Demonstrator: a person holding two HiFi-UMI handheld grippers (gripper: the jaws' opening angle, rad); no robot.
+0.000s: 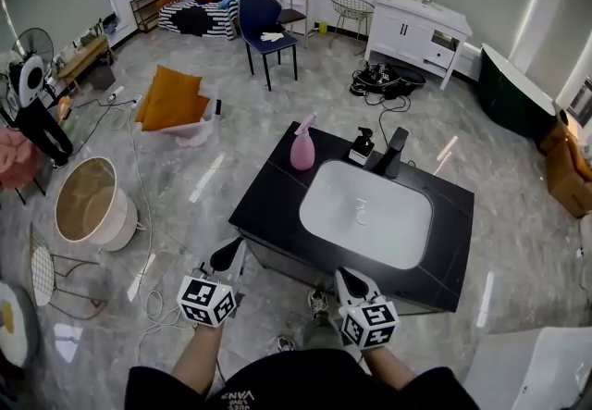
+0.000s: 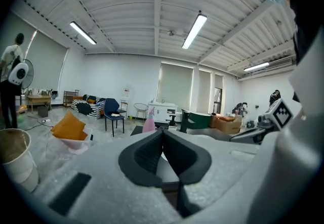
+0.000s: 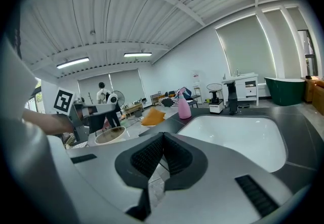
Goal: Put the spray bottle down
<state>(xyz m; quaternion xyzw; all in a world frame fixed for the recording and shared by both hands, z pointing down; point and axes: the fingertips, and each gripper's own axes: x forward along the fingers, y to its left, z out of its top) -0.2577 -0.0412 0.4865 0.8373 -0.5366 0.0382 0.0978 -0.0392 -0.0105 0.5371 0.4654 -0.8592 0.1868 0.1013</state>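
The pink spray bottle (image 1: 302,147) stands upright on the far left corner of the black countertop (image 1: 274,192), beside the white sink basin (image 1: 365,212). It also shows in the left gripper view as a pink spray bottle (image 2: 149,123) far ahead, and in the right gripper view as a pink spray bottle (image 3: 184,105) past the basin. My left gripper (image 1: 228,256) hovers short of the counter's near left corner, its jaws shut with nothing between them (image 2: 162,131). My right gripper (image 1: 350,282) is at the counter's near edge, also shut and empty (image 3: 163,136). Neither touches the bottle.
A black faucet (image 1: 396,151) and a small dispenser (image 1: 361,146) stand behind the basin. A round tub (image 1: 88,205) sits on the floor at left, with an orange cushion (image 1: 171,98), a blue chair (image 1: 268,36) and a white cabinet (image 1: 418,27) farther back. Cables cross the floor.
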